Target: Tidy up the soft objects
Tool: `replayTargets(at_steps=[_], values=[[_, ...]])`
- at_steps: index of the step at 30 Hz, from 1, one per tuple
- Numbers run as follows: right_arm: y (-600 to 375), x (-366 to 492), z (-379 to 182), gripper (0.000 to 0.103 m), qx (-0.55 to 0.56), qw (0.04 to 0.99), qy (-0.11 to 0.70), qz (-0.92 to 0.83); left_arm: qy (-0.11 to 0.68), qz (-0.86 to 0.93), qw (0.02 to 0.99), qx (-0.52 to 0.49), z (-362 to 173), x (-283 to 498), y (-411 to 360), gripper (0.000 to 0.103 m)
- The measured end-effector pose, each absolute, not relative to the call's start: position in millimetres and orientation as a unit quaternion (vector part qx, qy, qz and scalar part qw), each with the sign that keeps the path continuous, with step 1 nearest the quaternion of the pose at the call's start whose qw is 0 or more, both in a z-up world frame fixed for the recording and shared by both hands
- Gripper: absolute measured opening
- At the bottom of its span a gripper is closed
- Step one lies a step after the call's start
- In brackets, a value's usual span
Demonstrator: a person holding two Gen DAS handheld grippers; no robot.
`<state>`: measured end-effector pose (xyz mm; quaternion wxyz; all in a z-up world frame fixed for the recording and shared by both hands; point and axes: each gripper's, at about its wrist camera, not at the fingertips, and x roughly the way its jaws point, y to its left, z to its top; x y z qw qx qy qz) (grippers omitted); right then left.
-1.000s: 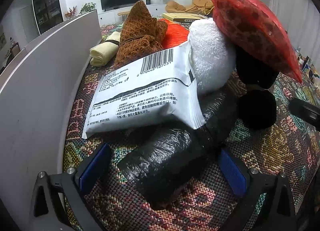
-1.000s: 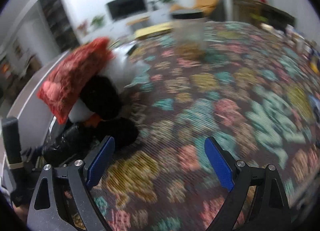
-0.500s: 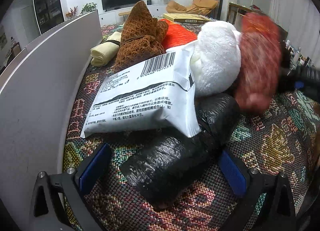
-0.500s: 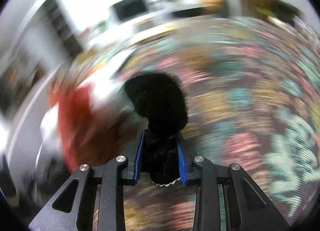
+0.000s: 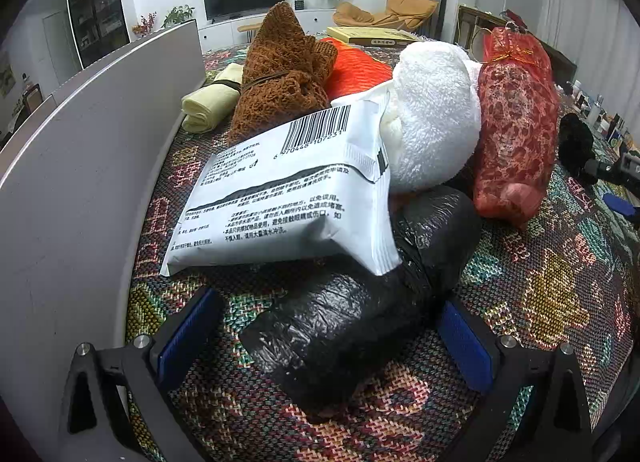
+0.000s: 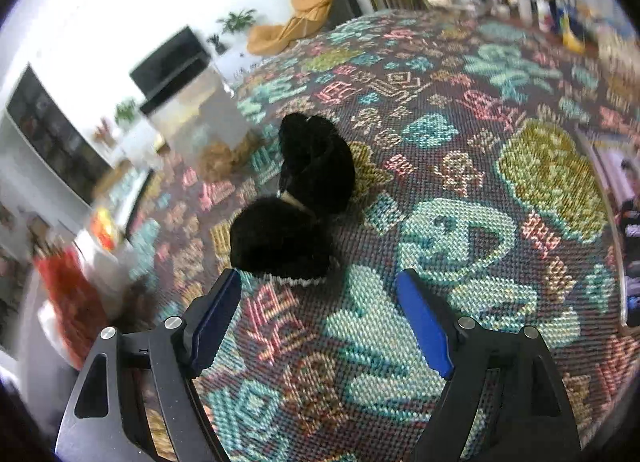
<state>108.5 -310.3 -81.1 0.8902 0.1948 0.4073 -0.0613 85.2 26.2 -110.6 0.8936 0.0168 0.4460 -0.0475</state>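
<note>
A pile of soft things lies on the patterned tablecloth: a white printed packet on a black plastic roll, a white plush, a red mesh bag, a brown knit, an orange item and a cream rolled cloth. My left gripper is open, its pads either side of the roll's end without touching. A black fluffy piece lies apart on the cloth. Just behind it my right gripper has its jaws opening, pads off it.
A grey panel walls the pile's left side. A clear container with brown contents stands beyond the fluffy piece. Bottles line the table's far right edge. A yellow flat box lies behind the pile.
My right gripper shut on the black fluffy piece, pulled it out of the pile to the right and released it. The red mesh bag slid off the plush and now stands beside it.
</note>
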Motion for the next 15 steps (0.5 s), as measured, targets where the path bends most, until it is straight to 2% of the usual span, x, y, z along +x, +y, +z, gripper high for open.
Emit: replayTargets(at_steps=[8,15], values=[[-279.3,118.9,-89.9,0.086,0.061,0.884,0.451,-0.101,0.446,-0.048,0.894,0.017,-110.7,85.2,26.1,0.103],[-284.7,119.9,-90.7,0.089,0.059,0.885,0.451,-0.100,0.446,-0.047,0.894,0.017,-110.7,85.1,25.8,0.103]])
